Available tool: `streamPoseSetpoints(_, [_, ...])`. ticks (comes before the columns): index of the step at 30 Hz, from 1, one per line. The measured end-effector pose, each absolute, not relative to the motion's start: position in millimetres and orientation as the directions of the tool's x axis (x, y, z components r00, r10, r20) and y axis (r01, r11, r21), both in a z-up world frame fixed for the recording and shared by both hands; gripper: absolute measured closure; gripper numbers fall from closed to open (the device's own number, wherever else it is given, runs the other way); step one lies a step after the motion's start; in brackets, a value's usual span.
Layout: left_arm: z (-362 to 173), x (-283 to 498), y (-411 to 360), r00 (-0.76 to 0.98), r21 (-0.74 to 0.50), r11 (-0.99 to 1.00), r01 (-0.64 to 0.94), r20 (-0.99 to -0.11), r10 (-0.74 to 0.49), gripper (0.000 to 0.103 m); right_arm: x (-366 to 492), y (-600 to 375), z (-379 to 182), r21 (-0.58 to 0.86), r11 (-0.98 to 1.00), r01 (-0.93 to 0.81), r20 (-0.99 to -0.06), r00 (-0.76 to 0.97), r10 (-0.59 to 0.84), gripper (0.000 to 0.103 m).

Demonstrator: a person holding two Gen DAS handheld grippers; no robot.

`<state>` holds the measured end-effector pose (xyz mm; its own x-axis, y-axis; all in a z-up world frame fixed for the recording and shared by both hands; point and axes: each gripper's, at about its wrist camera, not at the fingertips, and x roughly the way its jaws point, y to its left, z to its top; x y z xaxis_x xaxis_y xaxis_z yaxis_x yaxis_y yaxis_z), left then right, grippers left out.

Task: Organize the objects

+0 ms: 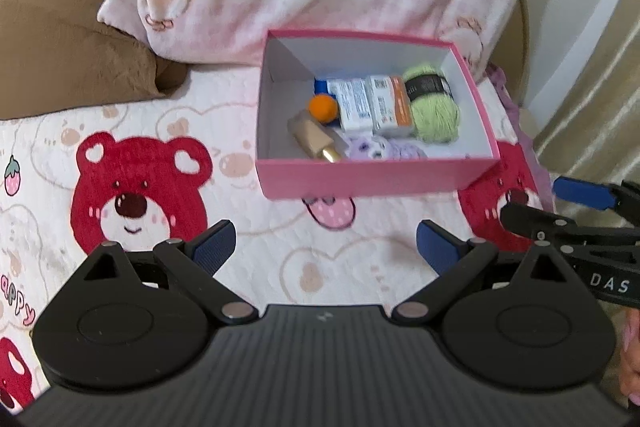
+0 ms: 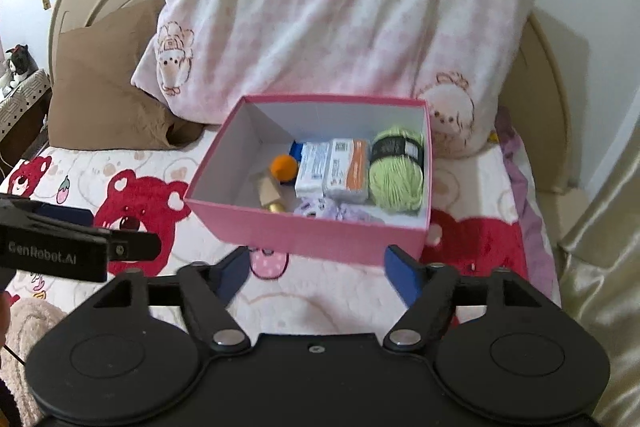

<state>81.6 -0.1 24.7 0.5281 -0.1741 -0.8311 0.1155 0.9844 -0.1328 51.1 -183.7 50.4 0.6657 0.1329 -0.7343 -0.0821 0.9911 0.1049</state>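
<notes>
Both grippers, left [image 1: 326, 247] and right [image 2: 318, 273], spread and empty before the filled box [image 2: 312, 231]; next approach should clear its near wall.

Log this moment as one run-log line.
left gripper: open, empty | right gripper: open, empty | pink box: on bed, holds green yarn, two packets, orange ball | nothing held

"GenRobot.AI", white letters, on black left gripper [image 2: 120, 247] body. "DAS" on black right gripper [image 1: 560, 211] body. Printing on two white packets [image 1: 372, 103] in pink box [image 1: 360, 179]: unreadable.
</notes>
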Motion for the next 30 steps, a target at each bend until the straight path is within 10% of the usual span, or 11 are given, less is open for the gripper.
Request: streamPoseSetpoints(30, [6, 53, 1, 0.503, -0.048, 0.996, 0.07, -0.861, -0.077, 0.005, 29, -168, 22, 0.018, 0.999, 0.026, -0.818, 0.575, 0.0, 0.009])
